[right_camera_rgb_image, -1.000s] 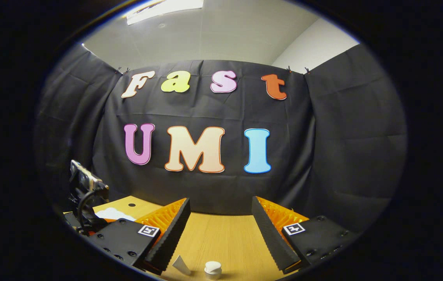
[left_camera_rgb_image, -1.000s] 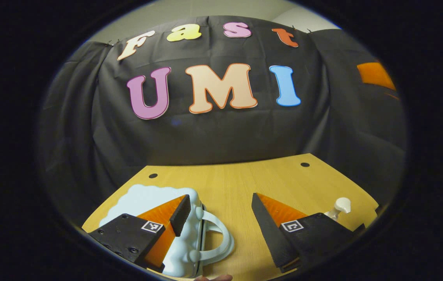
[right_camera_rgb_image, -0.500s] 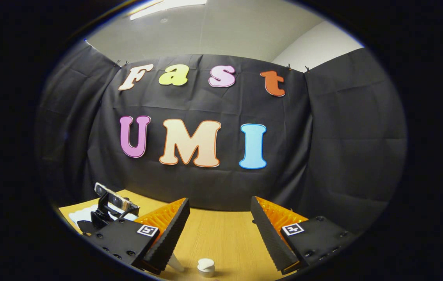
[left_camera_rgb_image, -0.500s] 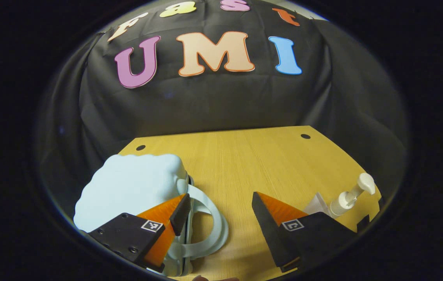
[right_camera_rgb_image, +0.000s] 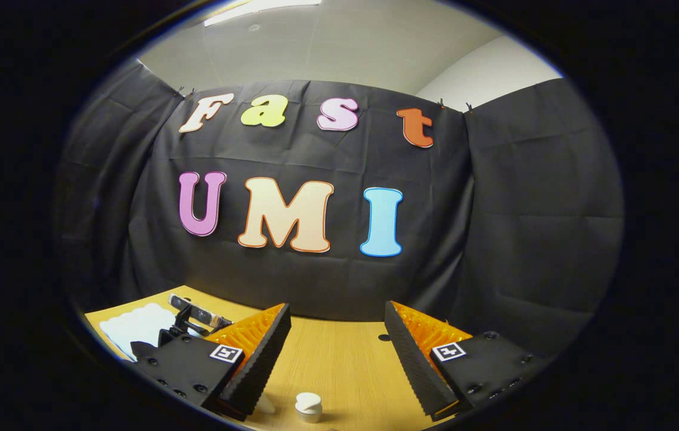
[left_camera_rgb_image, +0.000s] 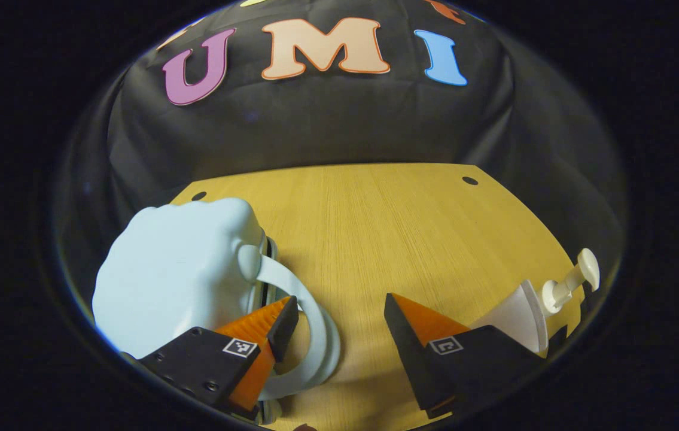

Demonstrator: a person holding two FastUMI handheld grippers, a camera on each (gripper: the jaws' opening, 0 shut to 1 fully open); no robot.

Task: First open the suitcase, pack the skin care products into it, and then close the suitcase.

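Black cloth (right_camera_rgb_image: pixel 524 239) walls the booth behind a wooden table (left_camera_rgb_image: pixel 387 221); a ceiling light (right_camera_rgb_image: pixel 261 6) glows overhead.

1. A pale blue suitcase (left_camera_rgb_image: pixel 177 269) with a scalloped, cloud-like shell lies closed on the wooden table (left_camera_rgb_image: pixel 387 227), its looped handle (left_camera_rgb_image: pixel 309 323) facing the table's middle.
2. A white pump bottle (left_camera_rgb_image: pixel 530 305) stands well apart at the table's opposite edge, nozzle tilted outward.
3. In the right gripper view, the bottle's pump head (right_camera_rgb_image: pixel 308 406) shows near the bottom edge.

Suitcase (left_camera_rgb_image: pixel 177 269): smooth, glossy plastic shell. Table (left_camera_rgb_image: pixel 387 227): matt wood-grain top. Pump bottle (left_camera_rgb_image: pixel 545 299): smooth plastic. Wall (right_camera_rgb_image: pixel 495 239): matt cloth.
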